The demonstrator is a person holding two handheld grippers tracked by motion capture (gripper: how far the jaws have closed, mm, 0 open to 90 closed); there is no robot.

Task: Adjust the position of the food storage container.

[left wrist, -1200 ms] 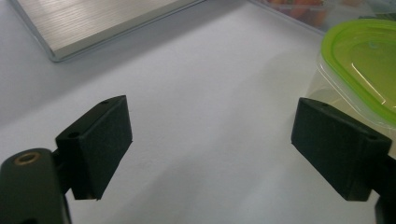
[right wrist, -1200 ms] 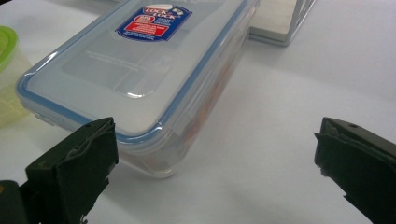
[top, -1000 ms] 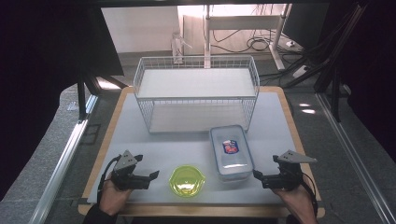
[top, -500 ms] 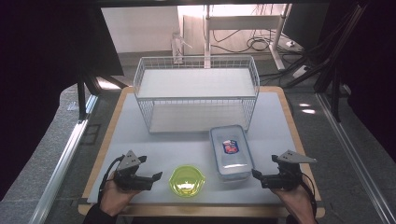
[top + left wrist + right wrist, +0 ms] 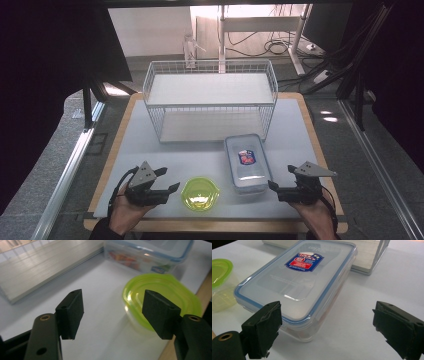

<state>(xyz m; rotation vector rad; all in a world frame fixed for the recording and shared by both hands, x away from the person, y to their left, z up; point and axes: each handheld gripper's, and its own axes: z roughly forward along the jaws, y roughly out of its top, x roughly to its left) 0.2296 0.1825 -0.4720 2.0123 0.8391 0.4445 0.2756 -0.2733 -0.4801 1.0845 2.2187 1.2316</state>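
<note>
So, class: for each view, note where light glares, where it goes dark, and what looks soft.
High view: dark sides, bright floor behind the wire rack. Left gripper view: green container glowing and soft-edged, black jaws sharper. Right gripper view: glare streak on the clear box lid, label readable.

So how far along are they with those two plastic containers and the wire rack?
Barely begun. Nothing looks done: the white wire rack has both shelves bare. The round lime-green plastic container and the clear rectangular lidded box with a blue seal sit on the white table. In hand: the left gripper, jaws just narrowing around nothing, points at the green one; the right gripper waits open beside the box. Gripping and lifting remain.
</note>
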